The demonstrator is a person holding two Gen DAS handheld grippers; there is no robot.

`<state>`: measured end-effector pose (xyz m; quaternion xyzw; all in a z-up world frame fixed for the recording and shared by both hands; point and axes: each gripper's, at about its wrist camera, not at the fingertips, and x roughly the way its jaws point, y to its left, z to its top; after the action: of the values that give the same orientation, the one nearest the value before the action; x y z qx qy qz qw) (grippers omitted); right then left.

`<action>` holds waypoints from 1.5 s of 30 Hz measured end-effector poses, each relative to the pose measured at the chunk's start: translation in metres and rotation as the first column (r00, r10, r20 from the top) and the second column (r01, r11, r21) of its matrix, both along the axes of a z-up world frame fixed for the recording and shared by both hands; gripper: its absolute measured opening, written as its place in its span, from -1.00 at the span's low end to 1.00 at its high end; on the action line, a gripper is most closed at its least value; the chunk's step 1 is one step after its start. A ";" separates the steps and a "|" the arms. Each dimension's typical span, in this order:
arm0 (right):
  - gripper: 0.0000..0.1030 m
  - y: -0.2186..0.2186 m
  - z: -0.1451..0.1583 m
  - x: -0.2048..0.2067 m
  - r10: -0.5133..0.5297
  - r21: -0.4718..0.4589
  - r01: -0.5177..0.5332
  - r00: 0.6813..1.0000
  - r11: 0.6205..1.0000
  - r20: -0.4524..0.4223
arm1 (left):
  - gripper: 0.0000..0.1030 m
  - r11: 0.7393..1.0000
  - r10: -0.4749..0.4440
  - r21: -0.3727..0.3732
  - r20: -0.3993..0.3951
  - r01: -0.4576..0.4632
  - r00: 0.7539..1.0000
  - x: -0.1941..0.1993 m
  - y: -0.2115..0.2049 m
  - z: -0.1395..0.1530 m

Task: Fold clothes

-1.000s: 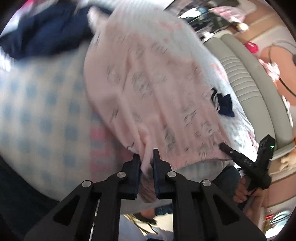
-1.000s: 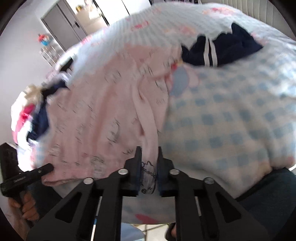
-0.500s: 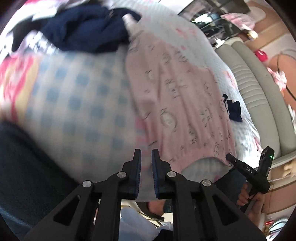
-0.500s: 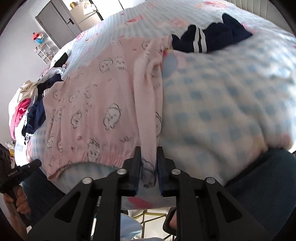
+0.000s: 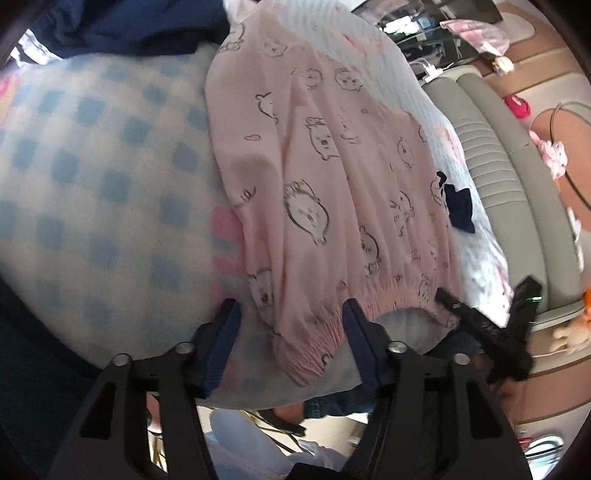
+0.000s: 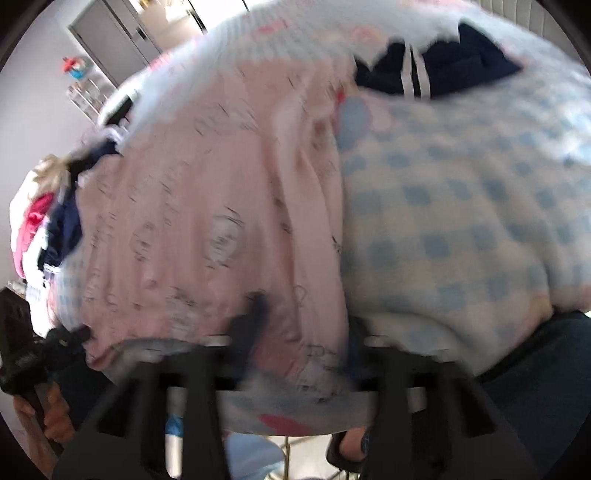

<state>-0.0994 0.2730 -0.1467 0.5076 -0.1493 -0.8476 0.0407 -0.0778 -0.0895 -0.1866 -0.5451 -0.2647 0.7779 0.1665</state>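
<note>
Left wrist view first: the pink pyjama top point(image 5: 325, 177) lies spread flat on the blue checked blanket point(image 5: 92, 177), its gathered hem hanging just over the blanket's near edge. The left gripper point(image 5: 291, 317) has its jaws spread and opening, the hem corner sitting between them but neither pad pressing it, so this looks like the release after laying the garment out. Beyond the top's far side, the right gripper point(image 5: 480, 325) shows at the hem's other corner, and a small navy piece point(image 5: 458, 210) rests just beside the top's edge. A dark navy garment point(image 5: 129, 26) is bunched past the top's collar end.

Right wrist view, and it is blurred: the pink top point(image 6: 207, 221) fills the middle, a folded ridge running along its side next to the checked blanket point(image 6: 461, 221). The right gripper point(image 6: 303, 332) has its jaws opening too; cloth lies between them, though the blur hides whether a pad is touching.

To do this well, I'd say let both corners drop cleanly, back the fingers straight off the hem so nothing drags, then check the hem lies square before folding a side in.
</note>
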 end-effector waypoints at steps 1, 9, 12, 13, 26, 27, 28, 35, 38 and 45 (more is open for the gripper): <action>-0.59 -0.002 0.006 0.003 0.005 -0.006 -0.005 1.000 1.000 -0.024 | -0.29 1.000 0.009 0.007 0.002 -0.009 1.000 0.005 0.002 -0.001; -0.54 0.003 -0.017 -0.005 -0.016 0.016 0.015 0.999 1.000 0.037 | -0.67 0.999 0.026 0.021 -0.048 -0.025 0.998 0.020 -0.005 0.011; -0.16 0.005 -0.021 -0.005 -0.026 -0.006 0.026 0.999 1.000 0.042 | -0.65 0.999 0.021 0.051 -0.046 -0.018 0.999 0.016 -0.005 0.013; -0.11 0.005 -0.022 -0.006 -0.027 -0.012 0.028 0.999 1.000 0.044 | -0.64 0.999 0.020 0.047 -0.034 -0.019 0.999 0.014 -0.004 0.011; -0.61 0.006 -0.007 0.002 0.022 -0.136 -0.026 0.999 0.990 -0.031 | -0.19 0.999 0.031 0.016 0.006 -0.031 0.999 0.015 0.027 -0.009; -0.61 0.003 -0.007 0.000 0.022 -0.138 -0.026 0.999 0.990 -0.031 | -0.42 1.000 0.021 0.013 -0.007 -0.020 1.000 0.015 0.026 -0.006; -0.60 0.005 -0.010 0.000 0.014 -0.131 -0.016 1.000 0.991 -0.019 | -0.57 1.000 0.018 0.005 -0.026 -0.018 1.000 0.014 0.025 -0.001; -0.64 0.016 -0.013 0.004 -0.039 -0.113 0.039 0.999 0.993 -0.002 | -0.73 0.999 0.038 0.025 -0.170 -0.034 0.985 0.011 0.004 0.043; -0.79 0.014 0.005 0.011 -0.036 -0.077 0.031 0.998 0.997 -0.060 | -0.73 1.000 0.024 0.009 -0.205 -0.023 0.978 0.010 0.005 0.057; -0.81 0.024 0.011 0.017 -0.040 -0.047 0.038 0.998 0.998 -0.054 | -0.72 0.999 0.034 0.001 -0.102 -0.034 0.994 0.011 -0.003 0.024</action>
<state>-0.0820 0.2969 -0.1356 0.4802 -0.1777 -0.8580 0.0399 -0.0673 -0.0926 -0.1628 -0.5000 -0.2647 0.8077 0.1661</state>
